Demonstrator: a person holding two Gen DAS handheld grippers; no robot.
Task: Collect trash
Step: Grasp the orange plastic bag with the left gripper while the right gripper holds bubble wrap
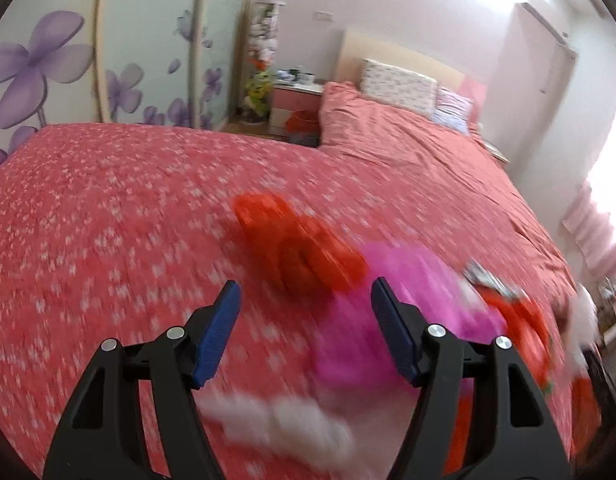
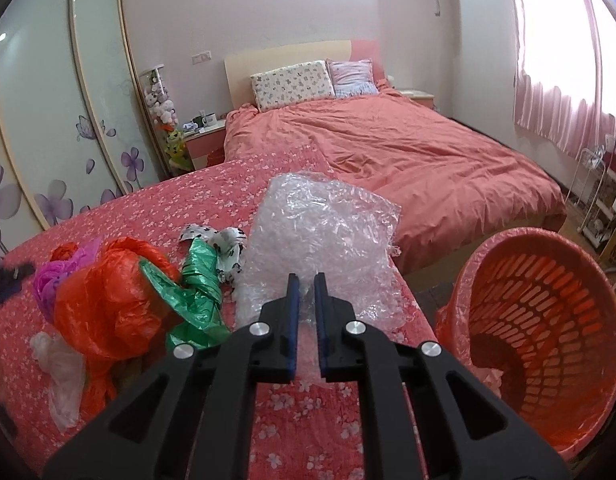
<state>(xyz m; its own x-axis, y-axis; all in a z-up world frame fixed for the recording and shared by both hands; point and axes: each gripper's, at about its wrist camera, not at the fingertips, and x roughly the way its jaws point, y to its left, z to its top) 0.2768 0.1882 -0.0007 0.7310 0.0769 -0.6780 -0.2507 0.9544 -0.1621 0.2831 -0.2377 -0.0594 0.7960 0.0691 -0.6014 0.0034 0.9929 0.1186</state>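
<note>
- Right gripper (image 2: 306, 286): fingers pressed nearly together, pinching the near edge of the bubble wrap (image 2: 319, 236); the film shows between the blue pads.
- Bubble wrap: large clear crumpled sheet, lying on the floral-covered bed (image 2: 300, 404) near its right edge, far end reaching towards the plain pink bed beyond.
- Basket (image 2: 547, 312): orange slatted basket lined with a thin orange bag, standing off the right edge of the bed, tilted with its mouth towards the camera; a pale scrap lies inside.
- Left gripper (image 1: 306, 304): fingers spread, nothing between them; the view is heavily blurred.
- Remaining trash towards the bed's left side in the right wrist view: orange bag (image 2: 108, 300), green bag (image 2: 196, 292) touching it, magenta bag (image 2: 56, 276) behind it, a black-and-white spotted scrap (image 2: 228, 244) just beside the bubble wrap, a whitish film (image 2: 64, 376) at the near left.
- In the left wrist view an orange lump (image 1: 300, 240) and a magenta bag (image 1: 387, 312) lie just ahead of the spread fingers; identity beyond colour cannot be told.
- Risk, grip: the hold is on a thin edge only; slippery film could slide out while lifted across to the basket.
- Risk, drag: the sheet is broad and touches the spotted scrap; lifting may pull that scrap along or knock it off the bed.
- Risk, basket: the sheet is nearly as wide as the basket mouth; it could catch the rim, hang over it, or tip the tilted basket.
- Risk, left side: a quick approach may push the light bags away rather than grasp them.
</note>
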